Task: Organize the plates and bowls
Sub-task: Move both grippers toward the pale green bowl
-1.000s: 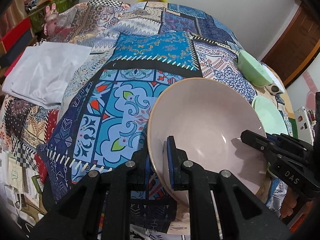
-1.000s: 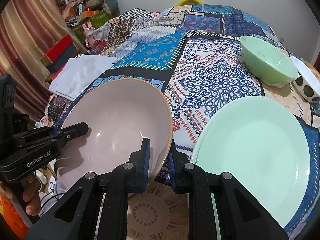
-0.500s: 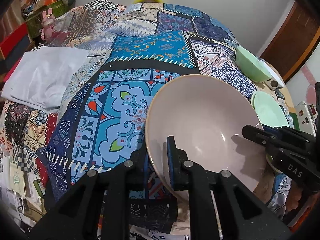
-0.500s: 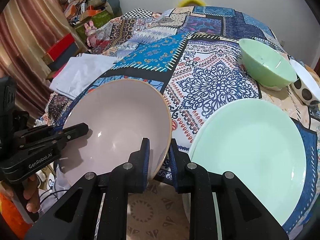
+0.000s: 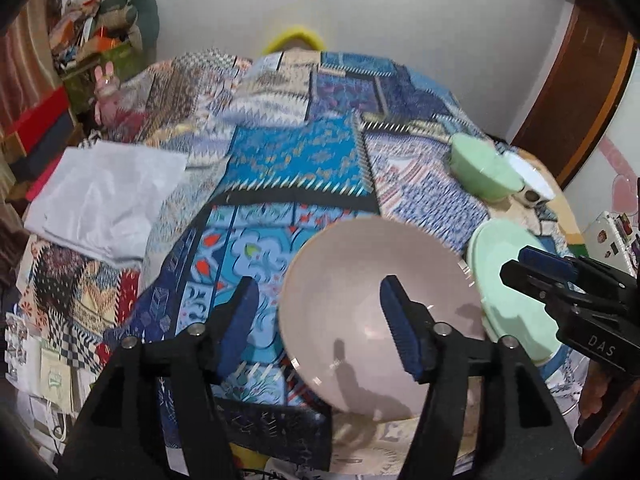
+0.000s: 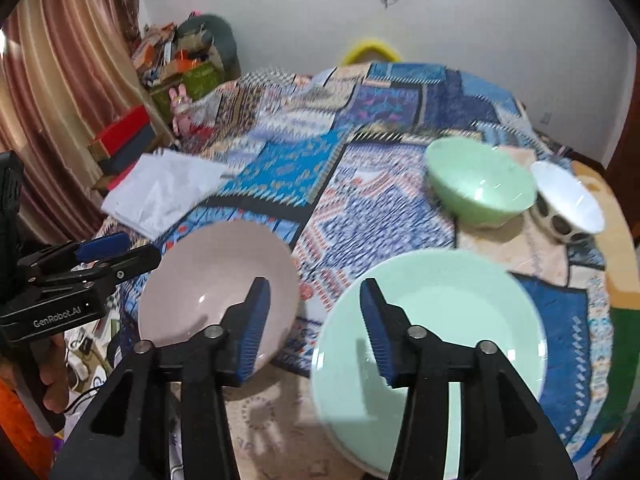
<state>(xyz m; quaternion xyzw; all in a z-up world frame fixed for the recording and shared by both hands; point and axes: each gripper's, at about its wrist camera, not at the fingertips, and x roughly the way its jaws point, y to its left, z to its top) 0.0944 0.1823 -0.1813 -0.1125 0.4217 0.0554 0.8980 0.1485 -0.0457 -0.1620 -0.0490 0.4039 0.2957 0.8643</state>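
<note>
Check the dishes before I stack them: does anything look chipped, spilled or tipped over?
Nothing stands out. The pink bowl, mint plate, green bowl and spotted bowl sit upright, empty and apparently unbroken, though motion blur hides fine chips.

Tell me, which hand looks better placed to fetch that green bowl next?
Probably the right: its tongs stand open and empty, nearer the green bowl. The left tongs hang over the pink bowl, farther off.
</note>
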